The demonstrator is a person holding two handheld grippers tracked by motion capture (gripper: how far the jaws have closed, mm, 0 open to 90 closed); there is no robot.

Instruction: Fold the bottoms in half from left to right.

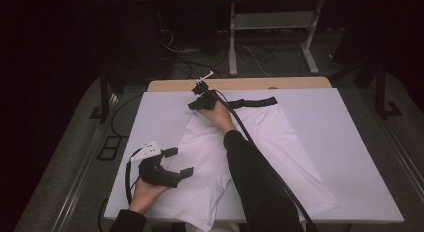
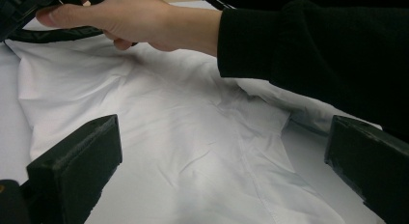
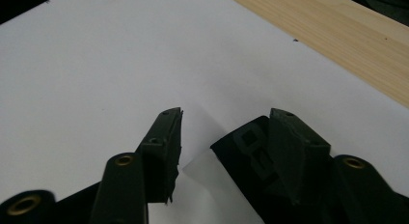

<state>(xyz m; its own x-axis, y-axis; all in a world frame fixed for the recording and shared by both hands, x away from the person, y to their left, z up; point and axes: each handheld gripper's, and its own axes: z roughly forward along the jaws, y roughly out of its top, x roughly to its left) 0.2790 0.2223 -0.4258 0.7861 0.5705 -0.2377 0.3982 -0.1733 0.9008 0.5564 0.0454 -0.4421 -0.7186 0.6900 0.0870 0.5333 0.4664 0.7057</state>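
1. Take the white garment (image 1: 240,157) as the landmark: it lies spread flat on the white sheet covering the table (image 1: 350,142), its black waistband (image 1: 255,102) at the far end.
2. Nearest, the left claw (image 1: 177,163) hovers over the garment's near left part with its jaws wide apart and nothing between them. In the left gripper view, cloth lies below the gap. It looks best kept there, ready to pin or pinch the cloth so the garment does not slide.
3. Farther, the sleeved right arm (image 1: 250,167) stretches across the garment.
4. Farthest, the right claw (image 3: 219,132) sits at the garment's far left corner, beside the waistband's end. Its jaws are partly apart, with a tip of white cloth and a black band end between them, not yet clamped.
5. The step seems to be taking that corner. Judging so, push the jaws further over both layers before closing, then lift slowly.
6. Beyond the garment runs the table's bare wooden edge (image 3: 337,35).
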